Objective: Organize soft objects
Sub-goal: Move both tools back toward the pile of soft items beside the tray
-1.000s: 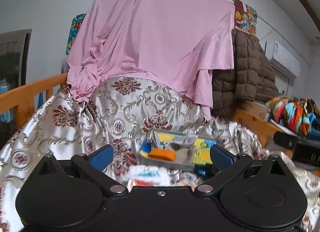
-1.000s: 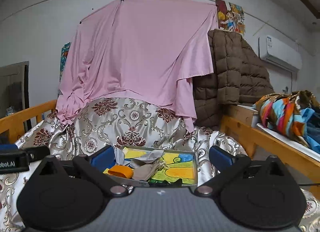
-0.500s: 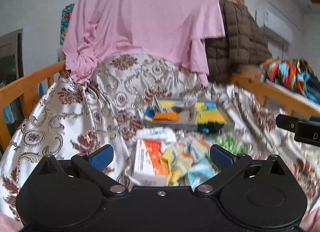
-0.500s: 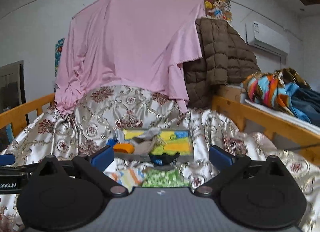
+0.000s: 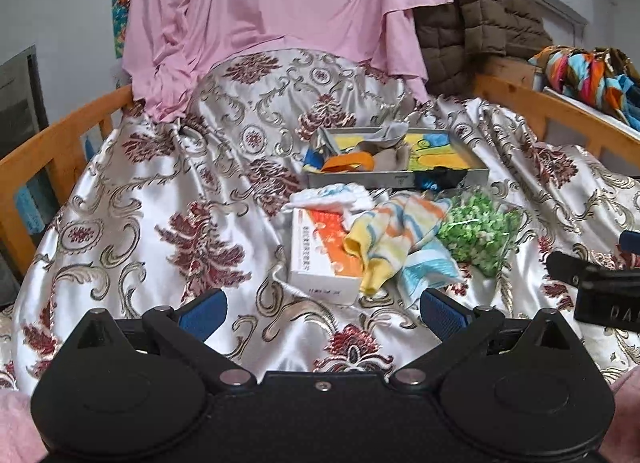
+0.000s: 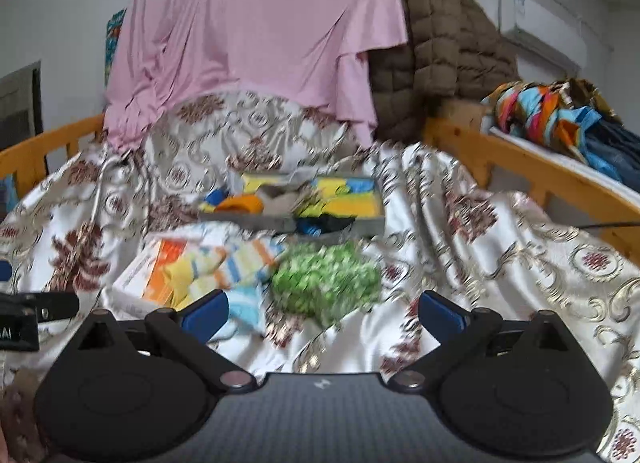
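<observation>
A grey tray (image 5: 476, 175) (image 6: 370, 223) lies on the patterned bedspread and holds an orange piece (image 5: 350, 161), grey cloths and coloured items. In front of it lie a striped yellow-orange-blue cloth (image 5: 394, 239) (image 6: 236, 263), a green speckled bundle (image 5: 478, 231) (image 6: 324, 283), a white cloth (image 5: 328, 195), a dark blue-black item (image 5: 436, 179) and a white-orange box (image 5: 316, 255). My left gripper (image 5: 322, 309) is open and empty, just short of the box. My right gripper (image 6: 322, 309) is open and empty, close before the green bundle.
A pink sheet (image 5: 280, 11) and a brown quilted jacket (image 5: 484, 15) hang behind the bed. Wooden rails (image 5: 60, 143) (image 6: 520, 167) border both sides. Colourful clothes (image 6: 560, 111) lie on the right. The right gripper's body shows at the left wrist view's right edge (image 5: 600, 287).
Both grippers have tilted down and come nearer the bed, so the cloths, box and green bundle before the tray now show. Both stay open and empty.
</observation>
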Action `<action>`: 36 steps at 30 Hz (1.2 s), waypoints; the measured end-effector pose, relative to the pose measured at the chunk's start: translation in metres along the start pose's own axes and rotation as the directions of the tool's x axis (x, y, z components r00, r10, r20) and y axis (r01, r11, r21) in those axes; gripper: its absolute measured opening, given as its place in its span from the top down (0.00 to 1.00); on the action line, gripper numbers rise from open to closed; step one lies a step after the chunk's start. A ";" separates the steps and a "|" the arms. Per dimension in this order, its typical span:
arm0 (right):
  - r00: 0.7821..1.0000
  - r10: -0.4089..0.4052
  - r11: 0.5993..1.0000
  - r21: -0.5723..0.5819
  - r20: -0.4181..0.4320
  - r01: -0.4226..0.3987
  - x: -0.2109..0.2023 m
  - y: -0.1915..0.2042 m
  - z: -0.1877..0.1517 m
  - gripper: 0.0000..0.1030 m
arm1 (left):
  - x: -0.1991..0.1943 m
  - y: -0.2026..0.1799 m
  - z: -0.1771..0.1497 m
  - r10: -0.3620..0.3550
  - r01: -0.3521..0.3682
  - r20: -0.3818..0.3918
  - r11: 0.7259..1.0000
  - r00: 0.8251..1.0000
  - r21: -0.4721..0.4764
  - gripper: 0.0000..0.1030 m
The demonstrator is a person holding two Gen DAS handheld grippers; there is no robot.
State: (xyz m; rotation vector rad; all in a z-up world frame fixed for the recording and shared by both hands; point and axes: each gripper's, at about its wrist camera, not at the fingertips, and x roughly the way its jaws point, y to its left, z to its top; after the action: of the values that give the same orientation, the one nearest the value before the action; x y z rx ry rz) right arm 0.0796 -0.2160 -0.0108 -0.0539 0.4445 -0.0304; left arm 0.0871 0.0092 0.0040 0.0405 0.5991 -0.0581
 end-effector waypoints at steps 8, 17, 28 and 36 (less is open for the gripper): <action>0.999 0.033 0.998 -0.049 -0.041 -0.035 0.010 0.017 -0.007 0.00 | 0.008 -0.005 -0.002 0.017 -0.016 -0.040 0.999 0.999 0.031 0.01; 0.993 0.056 0.998 -0.033 -0.099 -0.060 0.026 0.018 -0.010 0.00 | 0.015 -0.003 -0.001 0.043 -0.042 -0.064 0.999 0.997 0.020 0.01; 0.987 0.089 0.996 -0.019 -0.136 -0.093 0.044 0.022 -0.009 0.00 | 0.037 0.014 0.010 0.087 -0.092 -0.086 0.994 0.993 -0.057 0.01; 0.981 0.113 0.993 -0.012 -0.158 -0.116 0.073 0.024 -0.003 0.00 | 0.060 0.021 0.025 0.115 -0.120 -0.088 0.992 0.990 -0.050 0.01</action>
State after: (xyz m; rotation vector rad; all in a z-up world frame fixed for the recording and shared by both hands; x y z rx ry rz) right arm 0.1446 -0.1957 -0.0464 -0.0466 0.6055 0.0841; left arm 0.1517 0.0267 -0.0084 0.0243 0.6816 0.0747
